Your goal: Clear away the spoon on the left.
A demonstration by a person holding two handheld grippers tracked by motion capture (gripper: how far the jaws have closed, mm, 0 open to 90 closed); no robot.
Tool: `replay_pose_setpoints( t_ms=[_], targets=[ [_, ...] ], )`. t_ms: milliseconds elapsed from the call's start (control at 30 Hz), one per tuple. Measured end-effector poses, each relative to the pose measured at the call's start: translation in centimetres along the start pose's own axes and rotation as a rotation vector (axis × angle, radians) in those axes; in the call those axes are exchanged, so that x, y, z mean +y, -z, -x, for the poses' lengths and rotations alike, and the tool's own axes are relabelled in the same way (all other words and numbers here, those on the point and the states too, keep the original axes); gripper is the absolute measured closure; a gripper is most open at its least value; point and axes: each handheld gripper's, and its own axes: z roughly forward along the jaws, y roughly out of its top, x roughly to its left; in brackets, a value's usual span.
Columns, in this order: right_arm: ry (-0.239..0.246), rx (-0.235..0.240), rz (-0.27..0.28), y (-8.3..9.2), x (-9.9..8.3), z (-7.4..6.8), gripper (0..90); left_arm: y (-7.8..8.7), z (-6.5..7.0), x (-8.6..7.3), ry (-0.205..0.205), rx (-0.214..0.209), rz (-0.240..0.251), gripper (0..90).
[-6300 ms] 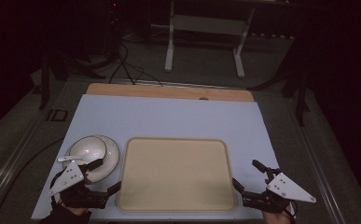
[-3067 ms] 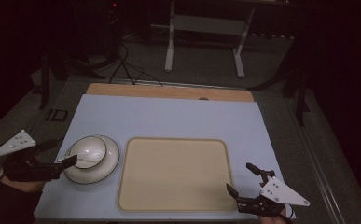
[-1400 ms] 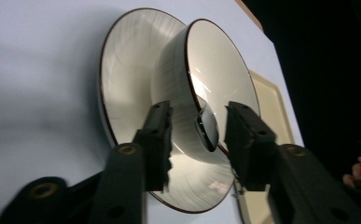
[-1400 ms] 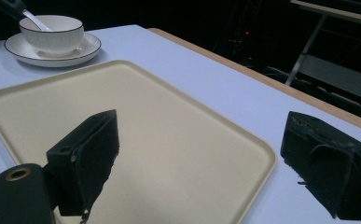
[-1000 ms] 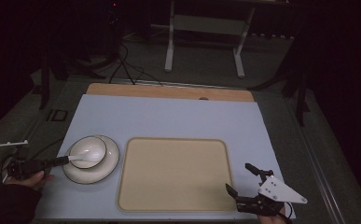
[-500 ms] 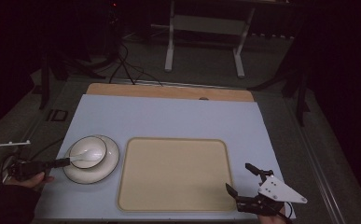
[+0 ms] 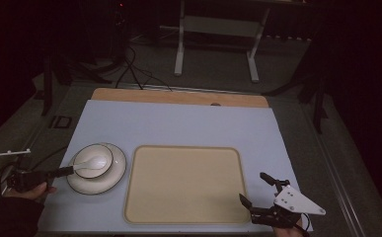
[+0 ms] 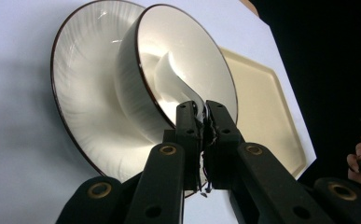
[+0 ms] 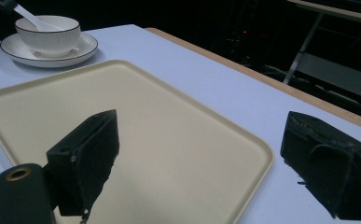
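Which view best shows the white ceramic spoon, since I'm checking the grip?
The left gripper view: white ceramic spoon pinched at its handle, close up. The high view shows it small in the bowl; the right gripper view shows its handle far off.

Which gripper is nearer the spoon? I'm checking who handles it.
Left. The left gripper is shut on the spoon handle at the bowl's rim; the right gripper hangs open across the tray, near its far corner.
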Motion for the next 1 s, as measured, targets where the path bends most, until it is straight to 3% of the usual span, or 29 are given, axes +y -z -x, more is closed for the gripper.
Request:
replay_pose_setpoints(
  t_ms=[367, 600, 667, 700, 833, 900, 1000],
  targets=[
    [0.000, -0.004, -0.003, -0.1, 0.0, 0.1, 11.5, 1.4, 1.9, 0.2, -0.035, 0.031, 0.039, 86.2],
    [-0.003, -0.005, -0.005, -0.2, -0.1, 0.1, 11.5, 2.4, 4.5, 0.5, -0.085, 0.069, 0.080, 86.1],
    [-0.004, -0.005, -0.006, -0.2, -0.1, 0.1, 11.5, 2.4, 4.5, 0.5, -0.085, 0.069, 0.080, 86.2],
    [-0.005, -0.004, -0.006, -0.2, -0.1, 0.1, 11.5, 2.8, 5.9, 0.5, -0.115, 0.086, 0.104, 86.1],
    [-0.004, -0.003, -0.006, -0.2, -0.1, 0.1, 11.5, 3.1, 7.4, 0.6, -0.148, 0.113, 0.124, 86.1],
    [-0.003, -0.003, -0.007, -0.2, -0.1, 0.1, 11.5, 3.2, 7.9, 0.6, -0.155, 0.098, 0.128, 86.1],
    [-0.003, -0.003, -0.007, -0.2, -0.1, 0.1, 11.5, 3.2, 8.6, 0.6, -0.173, 0.114, 0.143, 86.1]
  ],
)
